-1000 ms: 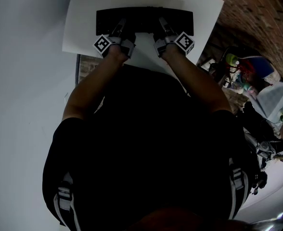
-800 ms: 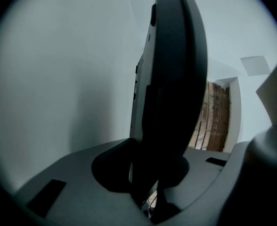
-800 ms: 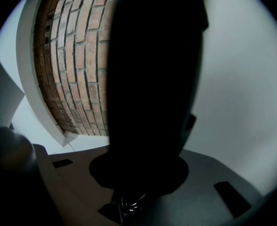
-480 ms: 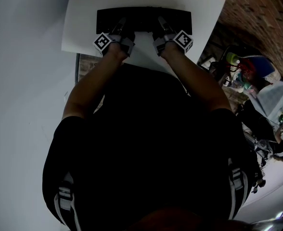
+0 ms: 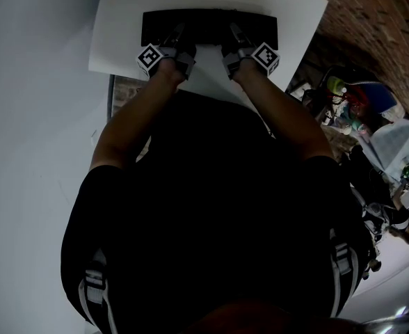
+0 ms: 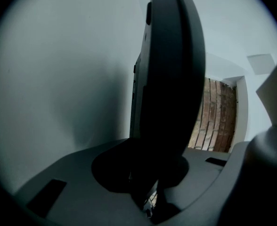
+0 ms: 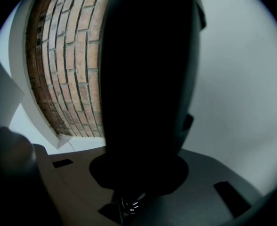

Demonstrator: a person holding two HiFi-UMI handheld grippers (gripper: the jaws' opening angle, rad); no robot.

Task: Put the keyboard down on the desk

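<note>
clamping the keyboard (image 5: 209, 21) — left gripper (image 5: 178, 37), right gripper (image 5: 234, 36).

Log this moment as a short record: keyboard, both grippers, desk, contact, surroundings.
object: black keyboard, lying crosswise over the far part of the desk
left: left gripper, jaws closed on the keyboard's near edge, left of its middle
right: right gripper, jaws closed on the same edge, right of its middle
surface: white desk
contact: cannot tell whether the keyboard touches the desk yet
surroundings: brick wall at the right
</note>
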